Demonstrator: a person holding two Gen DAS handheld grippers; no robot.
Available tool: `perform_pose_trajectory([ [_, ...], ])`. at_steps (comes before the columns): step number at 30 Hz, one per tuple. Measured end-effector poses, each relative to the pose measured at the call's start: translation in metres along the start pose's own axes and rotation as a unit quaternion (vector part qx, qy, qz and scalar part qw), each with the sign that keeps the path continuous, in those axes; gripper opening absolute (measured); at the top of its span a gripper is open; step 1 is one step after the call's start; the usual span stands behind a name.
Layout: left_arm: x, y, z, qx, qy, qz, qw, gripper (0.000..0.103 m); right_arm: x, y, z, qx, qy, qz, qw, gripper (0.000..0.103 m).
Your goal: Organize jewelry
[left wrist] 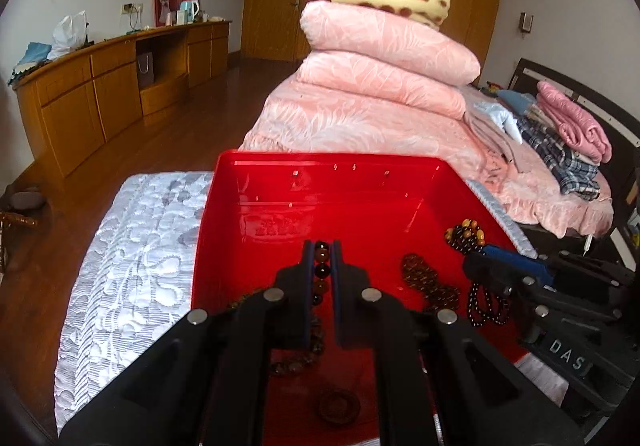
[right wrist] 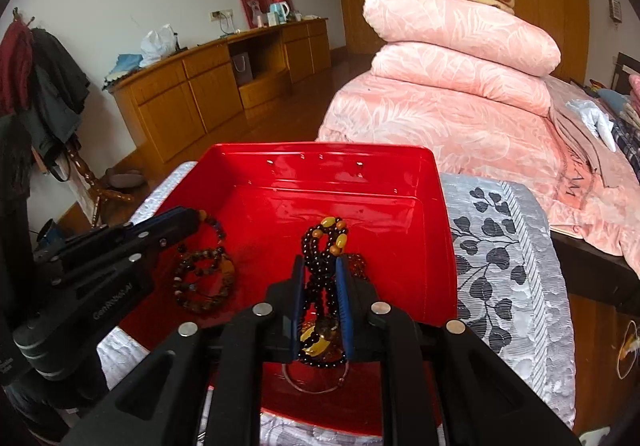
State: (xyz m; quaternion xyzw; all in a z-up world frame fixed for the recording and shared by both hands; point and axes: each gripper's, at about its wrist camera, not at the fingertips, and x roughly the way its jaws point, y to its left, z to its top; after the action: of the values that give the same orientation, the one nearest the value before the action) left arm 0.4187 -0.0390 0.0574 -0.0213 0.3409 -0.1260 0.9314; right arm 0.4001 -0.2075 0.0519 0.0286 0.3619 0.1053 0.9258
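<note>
A red tray [left wrist: 256,202] [right wrist: 400,182] sits on a silver patterned cloth. My left gripper [left wrist: 322,246] is shut on a brown bead bracelet [left wrist: 321,274] inside the tray's left part. My right gripper [right wrist: 320,262] is shut on a dark bead necklace with amber beads [right wrist: 326,242] in the tray's right part. The right gripper also shows in the left wrist view [left wrist: 476,256], and the left gripper in the right wrist view [right wrist: 188,216]. Other bead strands [left wrist: 430,282] [right wrist: 206,278], a dark ring [left wrist: 339,404] and a thin wire bangle [right wrist: 316,382] lie in the tray.
The tray rests on a small table with a silver floral cloth [left wrist: 132,270] [right wrist: 508,266]. A bed with stacked pink quilts [left wrist: 384,58] [right wrist: 460,58] stands just behind. A wooden sideboard [left wrist: 100,86] lines the far wall. A coat rack [right wrist: 36,94] stands left.
</note>
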Motion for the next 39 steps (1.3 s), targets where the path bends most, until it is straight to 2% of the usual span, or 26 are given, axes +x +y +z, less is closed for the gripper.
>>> perform_pose_trajectory([
  [1,0.003,0.001,-0.001,0.000,0.004,0.003,1.0000,0.009,0.001,-0.001,0.000,0.000,0.000,-0.001,1.000,0.024],
  [2,0.004,0.002,-0.002,0.001,0.007,0.005,1.0000,0.014,0.000,-0.002,-0.001,0.001,-0.001,-0.006,1.000,0.028],
  [3,0.005,0.002,-0.002,0.003,0.009,0.007,0.9999,0.025,0.000,-0.002,-0.001,0.002,-0.003,-0.012,1.000,0.039],
  [5,0.003,0.003,-0.003,0.005,0.002,0.013,0.9999,0.035,-0.003,-0.002,-0.002,0.000,-0.008,-0.019,1.000,0.041],
  [7,-0.003,0.002,-0.003,0.010,-0.005,0.020,0.9997,0.036,-0.008,-0.002,-0.003,0.001,-0.012,-0.021,1.000,0.041],
  [11,-0.019,-0.001,-0.006,0.020,-0.018,0.041,0.9988,0.044,-0.022,0.002,-0.009,-0.001,-0.019,-0.028,0.999,0.041],
  [15,-0.041,-0.005,-0.014,0.020,-0.026,0.052,0.9981,0.045,-0.036,0.004,-0.019,0.002,-0.021,-0.029,0.999,0.041],
  [22,-0.070,-0.015,-0.032,0.024,-0.032,0.049,0.9980,0.045,-0.059,0.015,-0.036,-0.013,-0.028,-0.027,0.999,0.041],
  [39,-0.112,-0.033,-0.072,0.035,-0.025,0.052,0.9977,0.047,-0.093,0.029,-0.079,-0.029,-0.018,-0.035,0.999,0.041],
])
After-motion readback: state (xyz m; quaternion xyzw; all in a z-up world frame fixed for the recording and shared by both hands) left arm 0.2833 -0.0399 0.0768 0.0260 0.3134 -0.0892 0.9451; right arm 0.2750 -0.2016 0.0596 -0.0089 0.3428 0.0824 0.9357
